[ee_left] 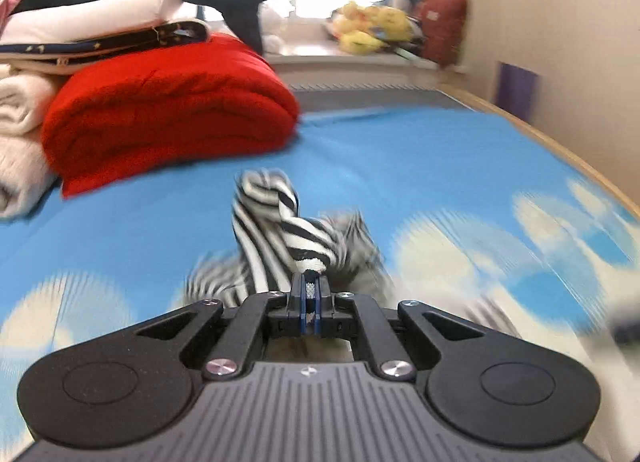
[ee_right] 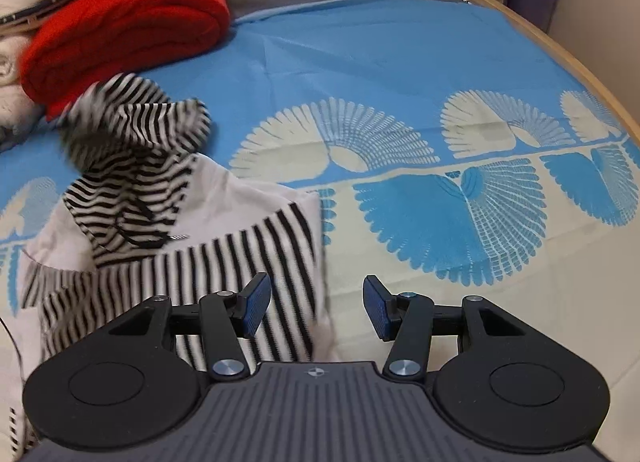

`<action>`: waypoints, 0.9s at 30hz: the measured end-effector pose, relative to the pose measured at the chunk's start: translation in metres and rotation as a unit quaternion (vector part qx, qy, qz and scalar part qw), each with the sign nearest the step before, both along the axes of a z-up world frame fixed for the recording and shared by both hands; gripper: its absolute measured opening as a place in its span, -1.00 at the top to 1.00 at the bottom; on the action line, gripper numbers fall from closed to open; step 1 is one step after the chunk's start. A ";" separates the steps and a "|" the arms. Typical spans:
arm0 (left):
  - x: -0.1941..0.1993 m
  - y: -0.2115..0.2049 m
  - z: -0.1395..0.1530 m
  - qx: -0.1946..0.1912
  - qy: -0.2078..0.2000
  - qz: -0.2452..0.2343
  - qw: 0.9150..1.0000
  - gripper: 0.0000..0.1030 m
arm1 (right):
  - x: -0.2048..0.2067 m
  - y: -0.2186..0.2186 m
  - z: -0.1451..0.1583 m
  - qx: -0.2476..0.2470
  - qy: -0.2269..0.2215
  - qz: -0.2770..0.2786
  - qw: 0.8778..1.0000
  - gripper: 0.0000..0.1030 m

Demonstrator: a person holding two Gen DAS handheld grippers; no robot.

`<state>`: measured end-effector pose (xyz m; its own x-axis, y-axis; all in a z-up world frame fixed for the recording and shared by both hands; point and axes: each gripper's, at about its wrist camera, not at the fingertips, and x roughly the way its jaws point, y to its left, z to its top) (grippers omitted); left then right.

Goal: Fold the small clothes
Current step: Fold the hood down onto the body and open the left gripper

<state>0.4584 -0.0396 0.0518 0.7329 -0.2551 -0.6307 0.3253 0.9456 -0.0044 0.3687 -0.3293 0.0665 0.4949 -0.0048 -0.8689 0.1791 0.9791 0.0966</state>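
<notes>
A small black-and-white striped garment (ee_right: 168, 230) with white panels lies on the blue patterned bedsheet (ee_right: 380, 62). My left gripper (ee_left: 311, 287) is shut on a twisted striped part of the garment (ee_left: 280, 222), holding it lifted above the bed; the rest of the garment below is blurred. In the right wrist view the lifted striped part (ee_right: 132, 118) stands up at the left, blurred. My right gripper (ee_right: 316, 310) is open and empty, just above the garment's near right corner. The left gripper itself is not visible in the right wrist view.
A folded red blanket (ee_left: 168, 114) and stacked white and dark bedding (ee_left: 80, 22) with a dark plush shark sit at the far left. The bed's wooden edge (ee_right: 580, 70) runs along the right. Yellow plush toys (ee_left: 372, 26) sit on the windowsill.
</notes>
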 end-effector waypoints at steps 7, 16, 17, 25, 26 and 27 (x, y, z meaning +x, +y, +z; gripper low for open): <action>-0.163 0.033 -0.007 0.065 0.181 -0.059 0.979 0.84 | -0.011 0.005 0.021 0.025 -0.040 -0.017 0.999 -0.02; -0.072 0.105 0.002 -0.111 0.182 0.179 0.960 0.49 | -0.018 0.004 0.011 0.118 -0.033 -0.033 0.992 0.37; -0.065 0.108 -0.011 -0.129 0.190 0.193 0.954 0.49 | -0.015 0.005 0.006 0.135 -0.026 -0.037 0.990 0.37; -0.012 0.108 -0.081 -0.126 0.281 0.216 0.926 0.32 | 0.002 0.058 -0.037 0.199 0.043 -0.008 0.979 0.28; -0.012 0.108 -0.088 -0.122 0.287 0.216 0.925 0.32 | 0.004 0.066 -0.042 0.199 0.050 -0.002 0.979 0.26; -0.012 0.109 -0.093 -0.122 0.294 0.220 0.922 0.32 | 0.006 0.073 -0.046 0.197 0.057 0.003 0.979 0.25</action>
<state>0.4464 0.0696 -0.0413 0.3496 -0.2008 -0.9151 -0.2150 0.9335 -0.2870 0.3745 -0.2559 0.0205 0.3937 0.3451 -0.8520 0.2051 0.8705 0.4474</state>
